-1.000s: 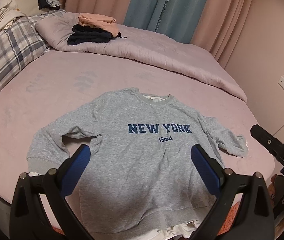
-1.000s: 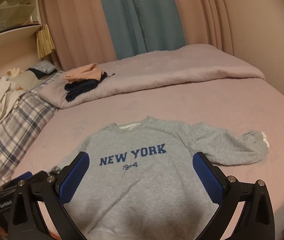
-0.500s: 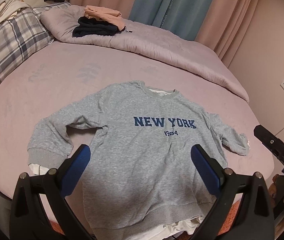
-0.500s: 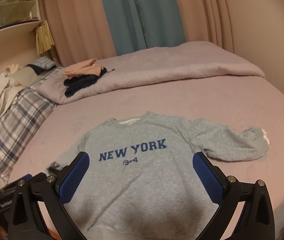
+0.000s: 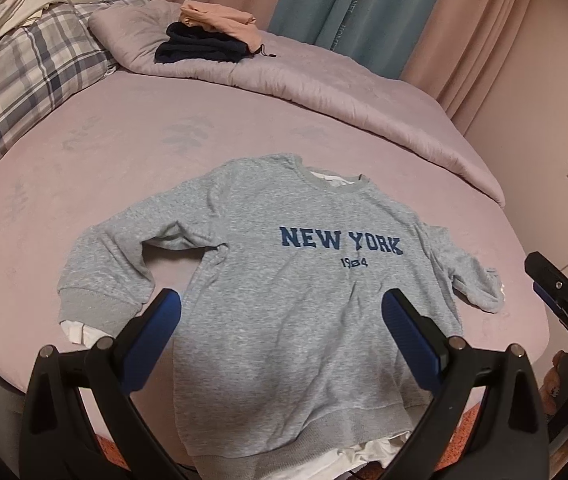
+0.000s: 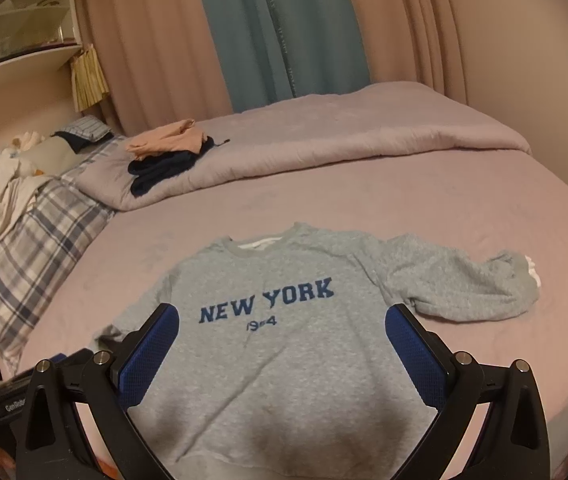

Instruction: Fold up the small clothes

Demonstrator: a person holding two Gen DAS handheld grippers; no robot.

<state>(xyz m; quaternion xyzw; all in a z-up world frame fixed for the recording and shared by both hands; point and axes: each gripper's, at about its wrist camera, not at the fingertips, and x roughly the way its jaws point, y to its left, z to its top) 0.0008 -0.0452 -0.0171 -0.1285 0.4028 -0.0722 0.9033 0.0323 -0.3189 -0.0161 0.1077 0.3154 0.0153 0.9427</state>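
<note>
Left wrist view: the left gripper (image 5: 280, 312) hovers with jaws spread wide and empty; the sweatshirt (image 5: 284, 280) lies flat on the bed (image 5: 124, 140) just ahead and below it.

Right wrist view: the right gripper (image 6: 282, 328) is likewise wide apart, holding nothing, above the sweatshirt's (image 6: 284, 340) lower half, one sleeve (image 6: 464, 288) stretching off to its right.
</note>
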